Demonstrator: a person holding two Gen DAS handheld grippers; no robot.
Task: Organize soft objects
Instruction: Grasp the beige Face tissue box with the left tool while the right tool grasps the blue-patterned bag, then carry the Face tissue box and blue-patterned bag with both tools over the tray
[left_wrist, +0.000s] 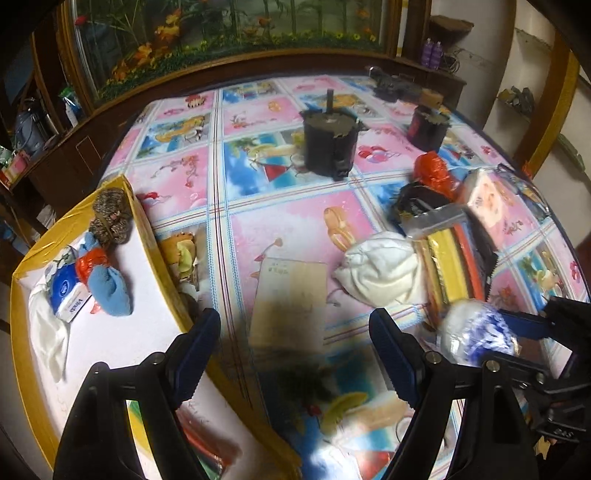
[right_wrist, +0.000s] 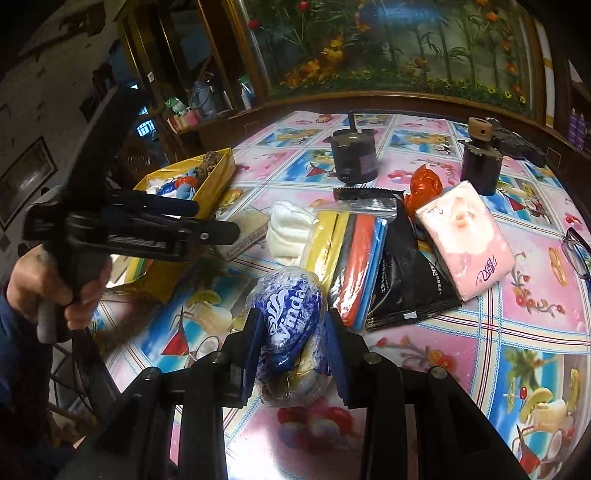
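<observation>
My right gripper (right_wrist: 293, 325) is shut on a blue-and-white Vinda tissue pack (right_wrist: 290, 317), held just above the tablecloth. The same pack (left_wrist: 476, 332) shows at the right of the left wrist view. My left gripper (left_wrist: 293, 354) stands open and empty over the table beside a yellow box (left_wrist: 147, 229). The box holds a blue sock (left_wrist: 110, 288), another tissue pack (left_wrist: 68, 295), an orange bag, a knitted piece and white cloth. A white cloth bundle (right_wrist: 288, 229), a bag of coloured cloths (right_wrist: 351, 254), a pink tissue pack (right_wrist: 465, 236) and an orange bag (right_wrist: 424, 184) lie on the table.
Two dark motor-like cylinders (right_wrist: 352, 155) (right_wrist: 480, 162) stand at the back of the table. A black packet (right_wrist: 406, 280) lies between the coloured cloths and the pink pack. Glasses (right_wrist: 576, 251) rest at the right edge. A person's hand (right_wrist: 55, 280) grips the left tool.
</observation>
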